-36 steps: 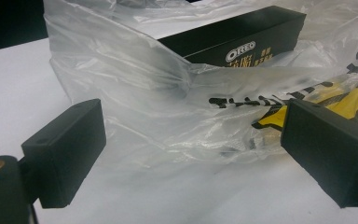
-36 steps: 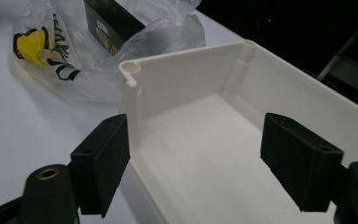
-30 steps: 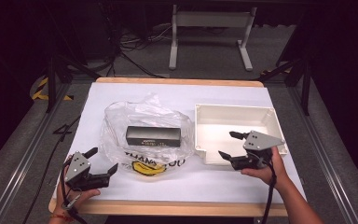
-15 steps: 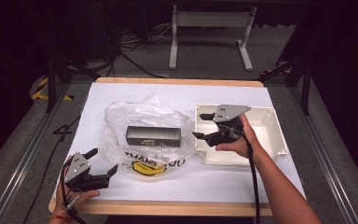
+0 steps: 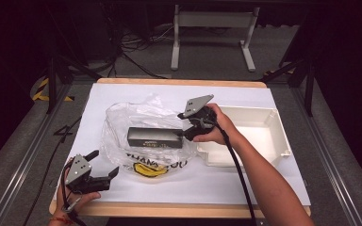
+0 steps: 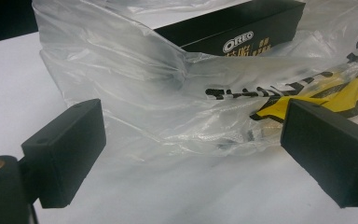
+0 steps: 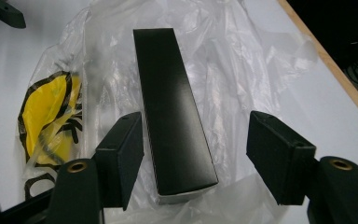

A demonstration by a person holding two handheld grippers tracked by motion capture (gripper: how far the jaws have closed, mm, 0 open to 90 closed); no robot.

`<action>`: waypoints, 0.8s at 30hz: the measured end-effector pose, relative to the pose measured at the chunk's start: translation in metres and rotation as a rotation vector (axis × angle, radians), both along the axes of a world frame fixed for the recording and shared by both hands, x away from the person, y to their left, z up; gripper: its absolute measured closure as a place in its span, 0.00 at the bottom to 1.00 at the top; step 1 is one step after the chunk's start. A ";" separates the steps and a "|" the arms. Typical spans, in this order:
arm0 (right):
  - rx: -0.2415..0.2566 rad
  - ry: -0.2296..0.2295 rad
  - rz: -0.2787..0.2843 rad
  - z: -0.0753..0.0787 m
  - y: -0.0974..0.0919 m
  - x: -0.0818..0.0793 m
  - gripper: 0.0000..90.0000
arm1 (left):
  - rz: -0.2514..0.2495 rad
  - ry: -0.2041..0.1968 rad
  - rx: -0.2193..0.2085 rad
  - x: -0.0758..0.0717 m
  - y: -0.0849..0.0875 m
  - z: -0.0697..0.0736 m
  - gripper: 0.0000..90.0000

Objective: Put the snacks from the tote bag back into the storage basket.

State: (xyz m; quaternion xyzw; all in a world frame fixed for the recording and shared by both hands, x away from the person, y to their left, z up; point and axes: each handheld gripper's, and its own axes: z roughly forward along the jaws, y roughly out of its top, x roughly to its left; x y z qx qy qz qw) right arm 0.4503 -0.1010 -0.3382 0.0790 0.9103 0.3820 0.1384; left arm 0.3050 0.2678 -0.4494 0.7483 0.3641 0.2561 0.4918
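Lying lengthwise on a crumpled clear plastic bag (image 5: 146, 141), a long black box (image 5: 154, 137) is seen near the middle of the white-covered table (image 5: 122, 96). The bag is printed with black lettering and a yellow emblem (image 5: 149, 170) on its near side, and the box rests on top of the plastic rather than inside it, as far as can be told. In the left gripper view the box (image 6: 242, 28) is marked with white Oreo lettering on its side.

The right gripper (image 5: 192, 131) is held by the person's right hand (image 5: 215, 128) at the right-hand end of the box. In the right gripper view its jaws are seen on either side of that near end of the box (image 7: 172, 112), with a gap left on each side, so the box is between the pads but not pressed by them. The jaws have just been closing, and nothing is gripped.

The left gripper (image 5: 104, 167) is held low at the near left corner of the table, just beside the edge of the bag. Its jaws are spread wide, and in the left gripper view only bare table and the rumpled plastic (image 6: 168, 102) are seen between them; nothing is held.

A white tray (image 5: 273, 136) is set to the right of the bag, partly behind the right hand.
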 end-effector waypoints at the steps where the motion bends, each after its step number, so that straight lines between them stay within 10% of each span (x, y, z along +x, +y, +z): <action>1: -0.004 0.004 0.002 -0.001 0.002 0.001 0.41 | 0.000 0.001 -0.001 0.000 0.000 0.000 0.09; 13: -0.061 0.052 0.033 -0.017 0.020 0.014 0.41 | 0.000 0.004 0.007 0.001 -0.001 -0.001 0.08; 24: -0.210 0.102 0.060 -0.032 0.037 0.022 0.40 | -0.006 0.008 0.009 0.000 -0.001 -0.001 0.08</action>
